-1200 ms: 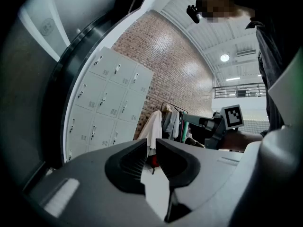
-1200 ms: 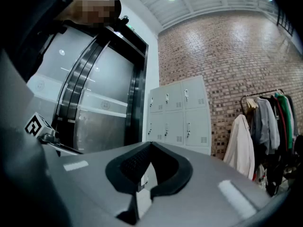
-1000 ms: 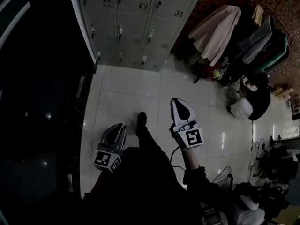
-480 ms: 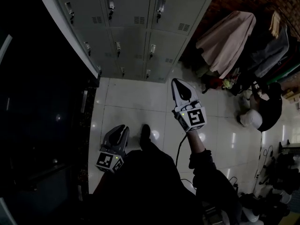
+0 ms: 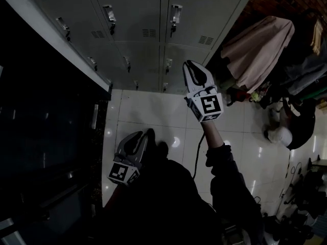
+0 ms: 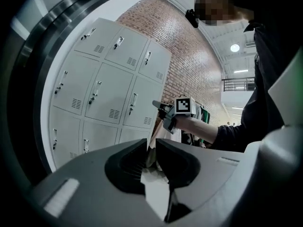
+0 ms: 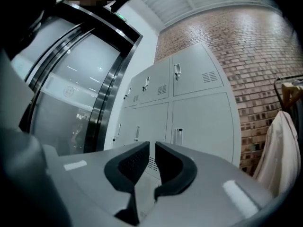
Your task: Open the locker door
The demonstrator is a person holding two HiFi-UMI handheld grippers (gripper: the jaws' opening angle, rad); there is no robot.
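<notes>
A grey bank of lockers (image 5: 138,24) fills the top of the head view, every door shut, each with a small handle (image 5: 175,13). My right gripper (image 5: 190,66) is raised in front of the middle row, pointing at the lockers and apart from them. Its jaws are opening, with a narrow gap and nothing between them. In the right gripper view its jaws (image 7: 152,148) aim just below a door handle (image 7: 177,136). My left gripper (image 5: 144,136) hangs low over the floor, jaws slightly apart and empty. In the left gripper view (image 6: 151,143) it faces the lockers (image 6: 109,89) and the right gripper (image 6: 163,110).
A dark glass wall with a metal frame (image 5: 46,137) runs along the left. Hanging clothes on a rack (image 5: 255,47) stand against the brick wall on the right, with bags (image 5: 281,131) on the white tiled floor (image 5: 153,111) below them.
My right gripper has risen and moved forward toward the lockers. The lockers have come nearer and larger in the head view. The left gripper has stayed low.
</notes>
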